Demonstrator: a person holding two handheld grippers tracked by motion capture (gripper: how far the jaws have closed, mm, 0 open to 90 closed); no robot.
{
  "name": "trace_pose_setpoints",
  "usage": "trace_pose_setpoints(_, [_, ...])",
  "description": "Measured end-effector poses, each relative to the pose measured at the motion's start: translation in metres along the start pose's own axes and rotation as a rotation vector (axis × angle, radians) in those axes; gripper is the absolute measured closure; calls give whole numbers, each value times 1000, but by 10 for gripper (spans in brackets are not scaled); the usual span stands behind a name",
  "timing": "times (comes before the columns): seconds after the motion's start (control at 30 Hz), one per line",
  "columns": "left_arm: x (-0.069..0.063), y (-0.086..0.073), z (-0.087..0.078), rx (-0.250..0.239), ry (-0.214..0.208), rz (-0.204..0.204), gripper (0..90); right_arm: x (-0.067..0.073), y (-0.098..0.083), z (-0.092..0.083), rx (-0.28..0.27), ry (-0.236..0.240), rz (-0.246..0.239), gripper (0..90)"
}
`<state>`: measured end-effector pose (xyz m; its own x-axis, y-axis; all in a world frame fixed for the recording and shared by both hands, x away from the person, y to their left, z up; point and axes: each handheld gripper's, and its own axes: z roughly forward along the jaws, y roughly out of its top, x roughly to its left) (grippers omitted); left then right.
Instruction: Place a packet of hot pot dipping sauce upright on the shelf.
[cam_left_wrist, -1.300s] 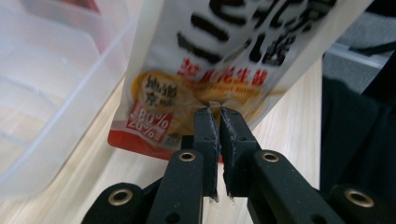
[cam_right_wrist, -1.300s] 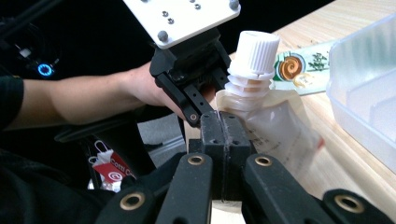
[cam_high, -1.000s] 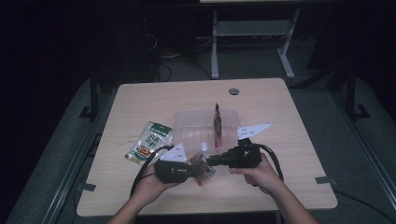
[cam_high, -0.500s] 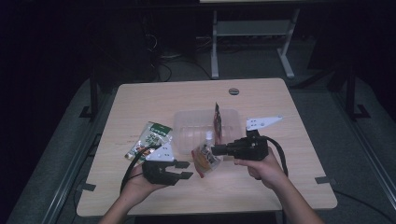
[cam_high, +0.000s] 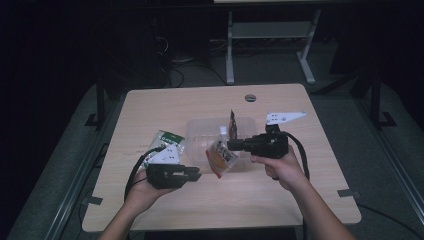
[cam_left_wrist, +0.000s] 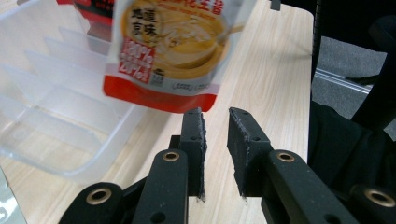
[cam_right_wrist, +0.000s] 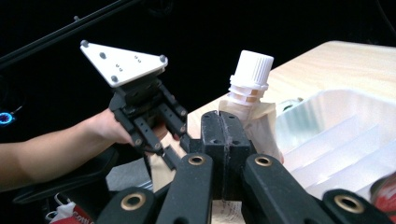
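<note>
My right hand-held gripper (cam_high: 231, 145) pinches the spouted pouch (cam_high: 221, 156) at its neck, above the clear tray's (cam_high: 197, 131) near edge on the worktop (cam_high: 280, 200). My left hand-held gripper (cam_left_wrist: 215, 122), just narrowing, holds nothing. The pouch could swing and slip. The right gripper view shows the white cap (cam_right_wrist: 252, 68); the left gripper view shows the printed face.

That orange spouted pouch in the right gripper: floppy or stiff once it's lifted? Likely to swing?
The orange soft-film pouch with a white screw cap is probably floppy: it hangs below the right gripper, pinched near its spout. It may well swing, since its bottom hangs free above the table in the left gripper view. It looks light, a thin pinch carrying it. The left gripper holds nothing.
</note>
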<state>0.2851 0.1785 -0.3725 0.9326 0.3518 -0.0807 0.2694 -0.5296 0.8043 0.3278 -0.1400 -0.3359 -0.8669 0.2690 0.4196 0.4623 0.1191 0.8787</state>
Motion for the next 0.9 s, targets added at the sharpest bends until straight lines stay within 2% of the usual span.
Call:
trace_pose_setpoints(0.17, [8, 11, 3, -7, 15, 12, 785, -5, 12, 3, -15, -6, 8, 900])
trace_pose_setpoints(0.27, [19, 26, 6, -22, 23, 11, 826, -7, 16, 3, -19, -13, 11, 900])
trace_pose_setpoints(0.3, [27, 36, 10, -20, 30, 19, 875, -9, 21, 4, -24, -26, 12, 900])
trace_pose_setpoints(0.33, [27, 36, 10, -20, 30, 19, 896, -9, 21, 4, -24, -26, 12, 900])
trace_pose_setpoints(0.37, [35, 46, 14, -13, 49, 28, 897, -12, 26, 4, -26, -36, 14, 900])
trace_pose_setpoints(0.5, [51, 60, 23, -25, 84, 20, 898, -20, 33, 5, -31, -64, 23, 900])
trace_pose_setpoints(0.7, [67, 73, 38, -26, 100, 9, 898, -32, 38, 6, -40, -94, 24, 900])
trace_pose_setpoints(0.9, [75, 77, 52, -41, 103, -17, 898, -39, 38, 11, -35, -108, 28, 900])
